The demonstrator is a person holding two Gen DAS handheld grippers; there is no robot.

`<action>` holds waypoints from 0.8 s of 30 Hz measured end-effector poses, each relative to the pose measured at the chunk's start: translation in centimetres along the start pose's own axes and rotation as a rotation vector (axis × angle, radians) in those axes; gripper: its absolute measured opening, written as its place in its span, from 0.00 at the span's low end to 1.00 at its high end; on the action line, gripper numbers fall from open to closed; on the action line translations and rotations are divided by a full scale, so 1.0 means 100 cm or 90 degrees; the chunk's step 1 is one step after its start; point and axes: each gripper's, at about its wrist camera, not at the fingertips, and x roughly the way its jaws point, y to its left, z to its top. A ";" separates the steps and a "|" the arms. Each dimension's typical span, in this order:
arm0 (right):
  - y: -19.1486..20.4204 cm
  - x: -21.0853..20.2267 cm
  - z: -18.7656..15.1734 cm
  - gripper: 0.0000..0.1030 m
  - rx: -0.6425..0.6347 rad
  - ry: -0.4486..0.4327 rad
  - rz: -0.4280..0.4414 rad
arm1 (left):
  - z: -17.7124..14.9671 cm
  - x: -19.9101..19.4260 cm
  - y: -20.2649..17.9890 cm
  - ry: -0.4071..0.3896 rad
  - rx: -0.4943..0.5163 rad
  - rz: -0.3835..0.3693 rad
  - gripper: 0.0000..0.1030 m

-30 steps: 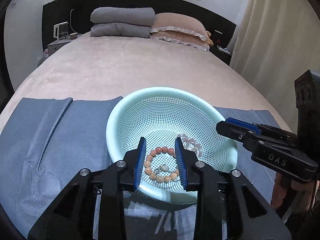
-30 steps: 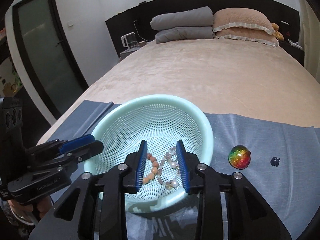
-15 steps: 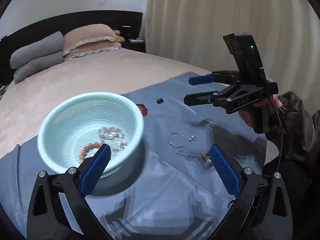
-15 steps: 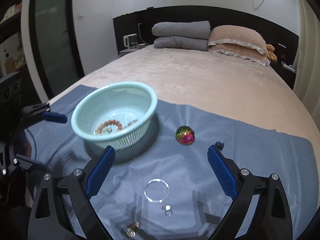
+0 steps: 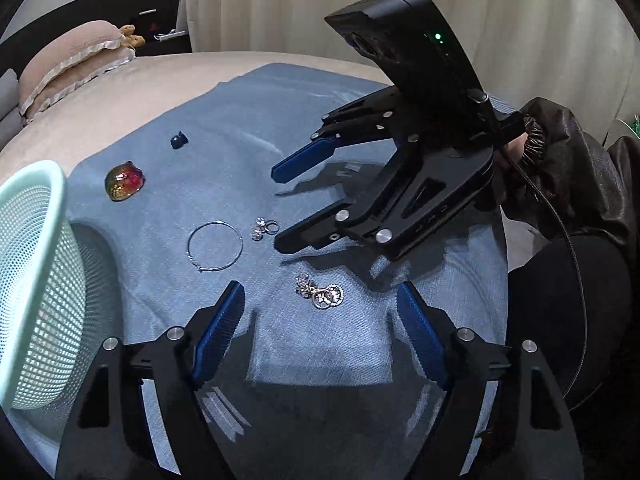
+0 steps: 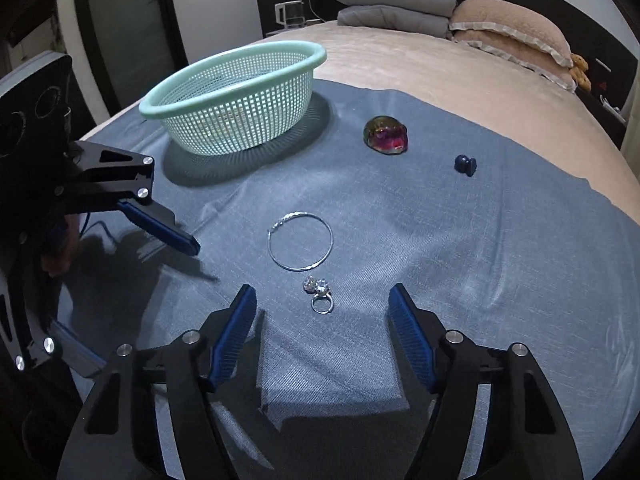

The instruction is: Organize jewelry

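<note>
Jewelry lies on a blue cloth [image 5: 328, 344] spread on the bed. My left gripper [image 5: 320, 312] is open and empty just above a small silver cluster of earrings [image 5: 320, 293]. My right gripper [image 6: 322, 312] is open and empty over a silver ring with stones [image 6: 320, 296]; in the left wrist view it [image 5: 280, 208] hovers beside that ring [image 5: 264, 229]. A thin silver bangle [image 6: 301, 241] lies past the ring. A rainbow glass piece [image 6: 386, 135] and a small dark blue bead [image 6: 465, 165] lie farther off. The mint green basket [image 6: 236, 96] stands at the left.
The beige bed cover [image 6: 440, 72] stretches beyond the cloth to pillows [image 6: 512, 36] and folded grey bedding [image 6: 394, 4]. A curtain [image 5: 300, 4] hangs to the right of the bed. The person's dark sleeve [image 5: 568, 168] is at the cloth's near edge.
Both grippers were nearly shut over the basket a second ago. They have opened wide, swung away from the basket and come down low over the loose jewelry on the cloth.
</note>
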 end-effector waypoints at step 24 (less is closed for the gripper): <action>0.000 -0.032 -0.016 0.01 0.049 -0.058 -0.002 | -0.011 -0.013 0.009 -0.020 -0.077 -0.008 0.15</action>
